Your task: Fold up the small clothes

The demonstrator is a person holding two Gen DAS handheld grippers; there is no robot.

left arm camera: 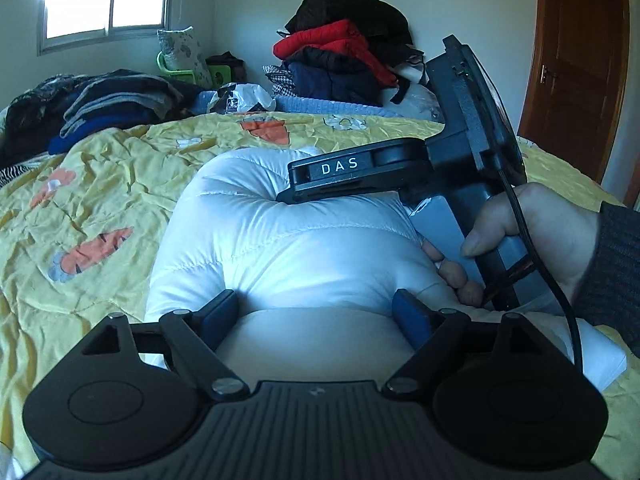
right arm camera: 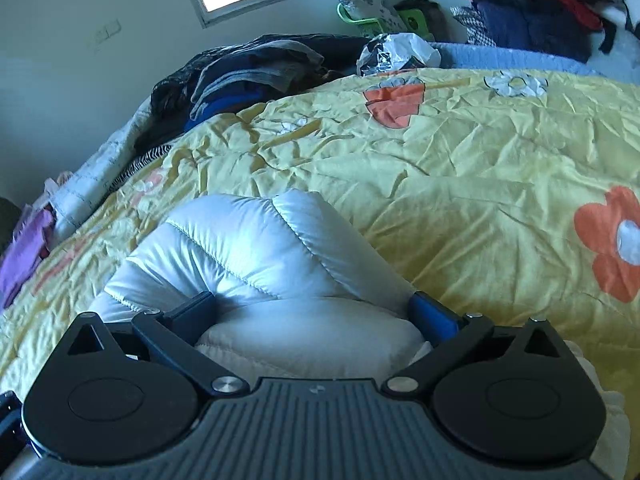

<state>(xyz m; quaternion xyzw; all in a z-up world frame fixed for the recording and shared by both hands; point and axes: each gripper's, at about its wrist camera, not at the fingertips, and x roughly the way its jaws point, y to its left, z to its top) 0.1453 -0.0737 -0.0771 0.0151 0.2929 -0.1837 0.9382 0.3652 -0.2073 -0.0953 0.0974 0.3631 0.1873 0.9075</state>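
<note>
Your white jacket [left arm camera: 280, 240] lies bunched on the bed [left arm camera: 100, 184], already doubled into a puffy bundle, and it sits directly ahead of both sets of jaws. The left gripper [left arm camera: 320, 312] straddles its near edge with jaws spread wide, padding bulging between the fingers; whether the pads press it I cannot tell. The right gripper [right arm camera: 316, 316] stands the same way in its own view, jaws near their widest, astride the bundle's right end. In the left view the right tool crosses above the jacket, held by your right hand [left arm camera: 552, 232].

The bundle's long axis runs across both jaws, roughly from one hand to the other. Neither hand is clearly nearer. Yellow quilt lies open beyond and to the right; clothes piles [left arm camera: 100, 104] stay well apart at the far edge.
</note>
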